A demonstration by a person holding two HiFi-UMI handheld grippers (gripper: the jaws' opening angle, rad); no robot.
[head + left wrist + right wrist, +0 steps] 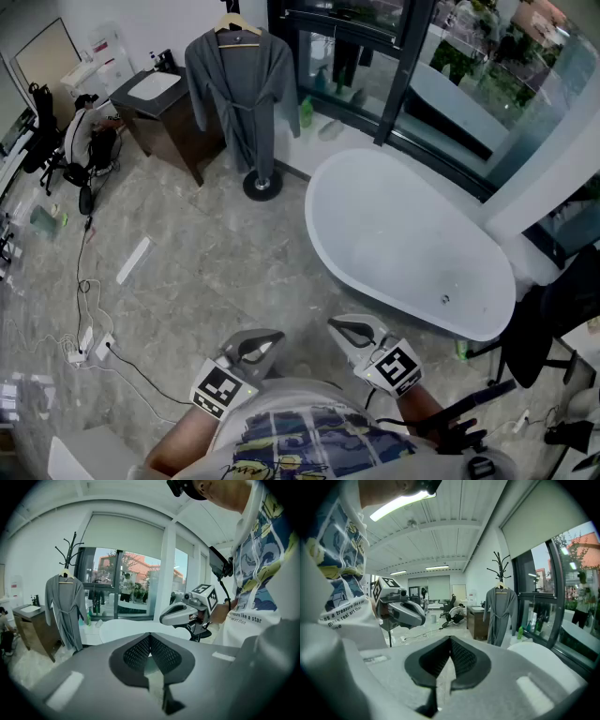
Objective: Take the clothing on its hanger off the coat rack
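Note:
A grey robe (239, 89) hangs on a wooden hanger (234, 22) from the black coat rack (262, 184) at the far side of the room. It also shows in the left gripper view, robe (63, 609), and in the right gripper view, robe (500, 613), far off in both. My left gripper (263, 345) and right gripper (352, 328) are held close to the person's body, well short of the rack. Both are shut with nothing between the jaws.
A white bathtub (403, 244) lies to the right of the rack. A dark vanity cabinet (169, 117) stands left of it. Cables and a power strip (89, 347) trail over the floor at left. A black chair (548, 323) is at right.

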